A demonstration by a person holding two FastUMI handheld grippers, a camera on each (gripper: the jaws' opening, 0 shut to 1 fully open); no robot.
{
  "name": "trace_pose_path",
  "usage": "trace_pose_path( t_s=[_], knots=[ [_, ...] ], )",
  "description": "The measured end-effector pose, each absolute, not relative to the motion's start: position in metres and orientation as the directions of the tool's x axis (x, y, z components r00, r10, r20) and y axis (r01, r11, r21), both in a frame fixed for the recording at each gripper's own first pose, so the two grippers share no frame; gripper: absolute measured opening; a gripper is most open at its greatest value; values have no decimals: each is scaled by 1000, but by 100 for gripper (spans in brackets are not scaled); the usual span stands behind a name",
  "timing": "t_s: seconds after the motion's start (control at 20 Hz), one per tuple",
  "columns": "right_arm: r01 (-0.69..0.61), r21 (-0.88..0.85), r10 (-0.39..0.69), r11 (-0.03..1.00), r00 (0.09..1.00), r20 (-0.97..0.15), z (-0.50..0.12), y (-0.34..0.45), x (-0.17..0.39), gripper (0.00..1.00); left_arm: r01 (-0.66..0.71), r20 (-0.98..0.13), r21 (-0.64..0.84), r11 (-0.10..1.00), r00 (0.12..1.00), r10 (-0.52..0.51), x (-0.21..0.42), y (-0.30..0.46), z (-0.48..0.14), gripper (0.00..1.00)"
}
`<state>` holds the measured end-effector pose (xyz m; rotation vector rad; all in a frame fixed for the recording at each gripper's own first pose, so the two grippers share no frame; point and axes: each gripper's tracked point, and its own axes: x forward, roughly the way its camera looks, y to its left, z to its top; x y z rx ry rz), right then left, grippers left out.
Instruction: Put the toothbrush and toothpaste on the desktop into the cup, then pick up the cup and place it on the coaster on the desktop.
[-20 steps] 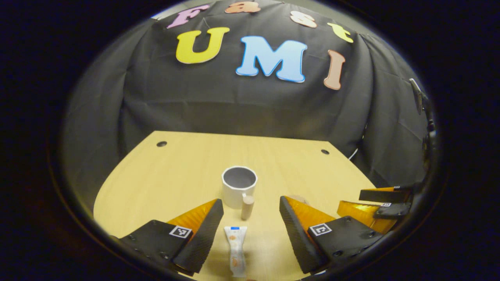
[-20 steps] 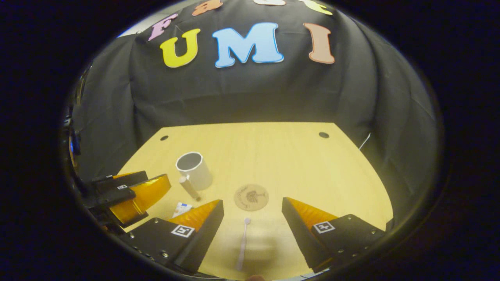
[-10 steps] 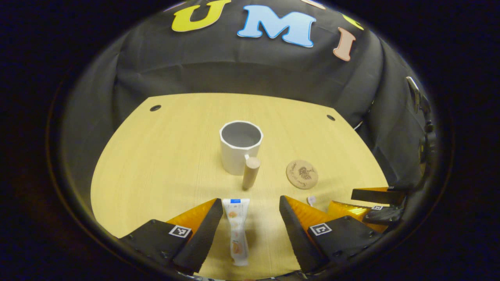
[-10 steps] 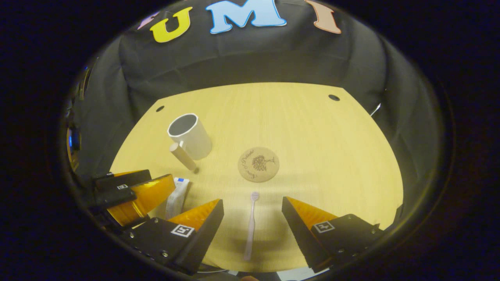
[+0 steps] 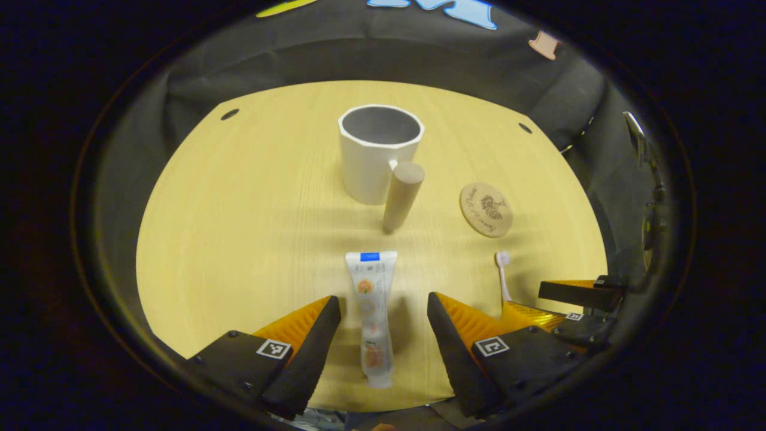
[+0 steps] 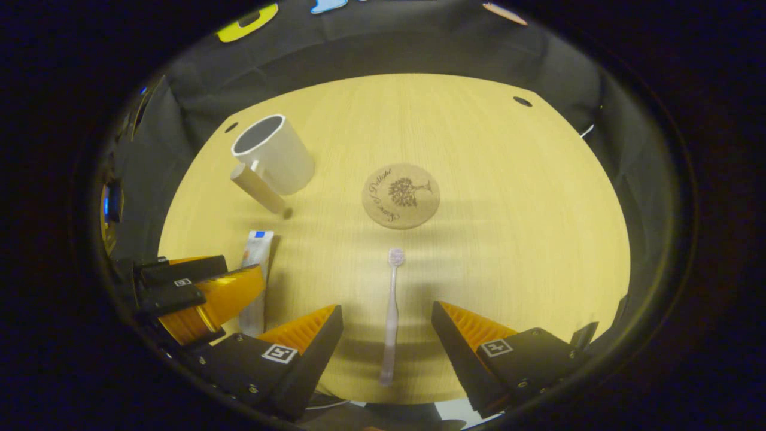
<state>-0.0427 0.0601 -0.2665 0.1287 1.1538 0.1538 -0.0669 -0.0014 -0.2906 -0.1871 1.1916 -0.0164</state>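
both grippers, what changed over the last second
Both tilted down toward the desktop and advanced: the left gripper now has its open fingers on either side of the toothpaste, and the right gripper straddles the toothbrush the same way. Neither has closed on anything. The cup, coaster, toothpaste and toothbrush lie where they were.

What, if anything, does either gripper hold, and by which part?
Nothing is held. The toothpaste and toothbrush lie on the desktop between open fingers.
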Motion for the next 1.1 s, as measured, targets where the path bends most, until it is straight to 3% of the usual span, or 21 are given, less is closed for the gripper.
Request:
trace_pose_path(
  t_s=[0.35,0.4,0.5,0.55,0.6,0.7,0.8,0.85,0.9,0.95,1.05,1.1],
  knots=[
    [-43,179,184,983,301,-936,-292,65,-48,92,-108,-955,-169,980,262,-136,-83,-2,-320,95],
    [-44,186,190,982,291,-938,-293,67,-49,82,-108,-957,-178,978,252,-146,-83,-4,-321,96],
    [-48,178,185,983,272,-944,-297,68,-51,81,-103,-960,-164,981,245,-135,-83,-1,-324,95],
    [-46,167,174,985,264,-949,-299,67,-52,80,-93,-960,-161,983,248,-134,-81,-2,-324,92],
    [-52,163,171,985,231,-958,-299,66,-56,71,-88,-961,-154,984,245,-128,-80,-1,-326,89],
    [-50,135,143,990,232,-962,-300,59,-55,64,-79,-962,-142,987,245,-119,-79,1,-327,77],
    [-50,107,115,993,225,-967,-303,51,-57,47,-84,-962,-132,988,250,-108,-79,4,-326,65],
    [-44,101,109,994,224,-968,-303,48,-57,41,-97,-963,-131,987,247,-103,-79,5,-328,53],
    [-38,113,118,993,215,-970,-303,48,-58,29,-106,-962,-134,985,254,-104,-79,6,-327,41],
    [-45,115,122,992,209,-970,-304,47,-60,24,-103,-963,-133,986,250,-104,-79,6,-328,39],
    [-61,117,128,991,210,-969,-305,45,-61,23,-112,-962,-128,985,256,-95,-77,6,-327,41],
    [-75,115,128,991,216,-968,-305,46,-61,23,-108,-962,-127,986,258,-95,-78,4,-329,36]
  ],
)
